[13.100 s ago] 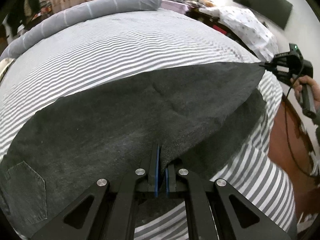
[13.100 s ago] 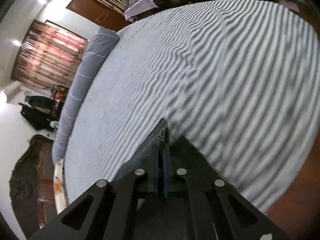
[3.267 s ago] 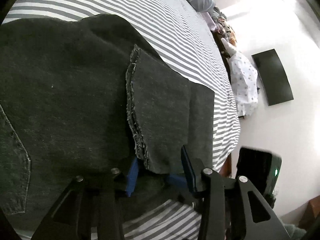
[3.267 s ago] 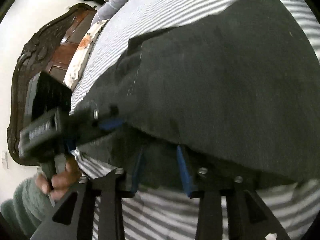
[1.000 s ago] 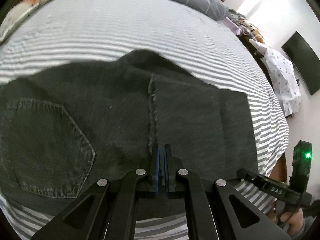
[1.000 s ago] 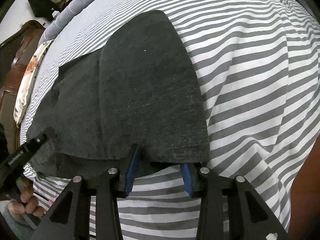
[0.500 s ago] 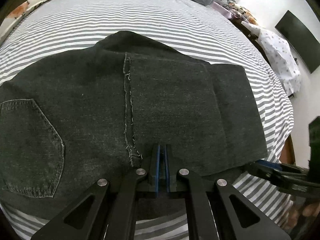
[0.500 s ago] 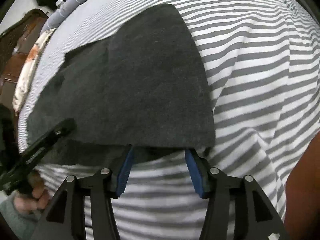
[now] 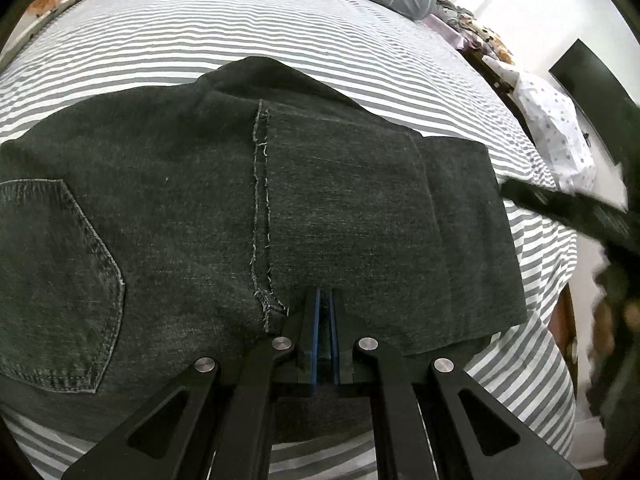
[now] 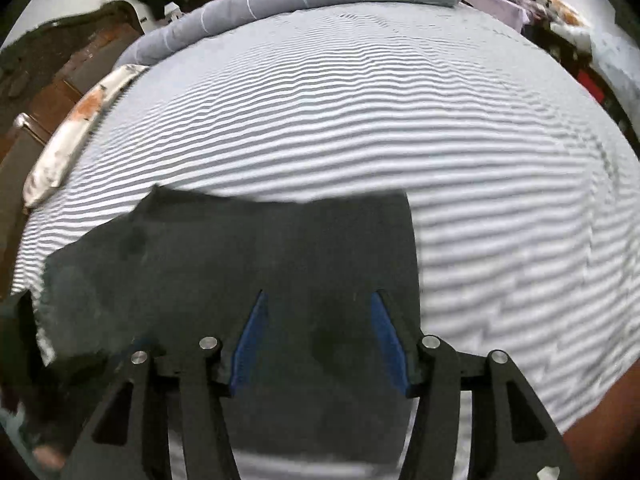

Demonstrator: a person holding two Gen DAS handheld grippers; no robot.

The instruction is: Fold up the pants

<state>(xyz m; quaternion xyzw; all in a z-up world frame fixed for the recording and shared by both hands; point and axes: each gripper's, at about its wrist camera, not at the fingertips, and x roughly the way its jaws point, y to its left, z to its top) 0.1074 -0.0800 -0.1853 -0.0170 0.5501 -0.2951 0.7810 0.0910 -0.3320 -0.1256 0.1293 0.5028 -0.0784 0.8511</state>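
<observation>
Jeans (image 9: 340, 208) folded flat on striped bed sheet (image 9: 280, 40). Left tool (image 9: 325, 308) closed at near edge, grip unclear. Right tool (image 10: 320, 312) just opening, pads clear of denim.

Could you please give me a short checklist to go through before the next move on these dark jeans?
1. Dark grey denim jeans lie folded on the striped bedsheet: ok.
2. Left hand-held gripper shut at the near edge of the fold: ok; whether cloth is pinched, cannot tell.
3. Right hand-held gripper open, nothing between its pads, jaws having just opened: ok.
4. Stitched hem lies straight across the top layer: ok.
5. Layer edges aligned on the right side: not ok, a lower layer sticks out.
</observation>
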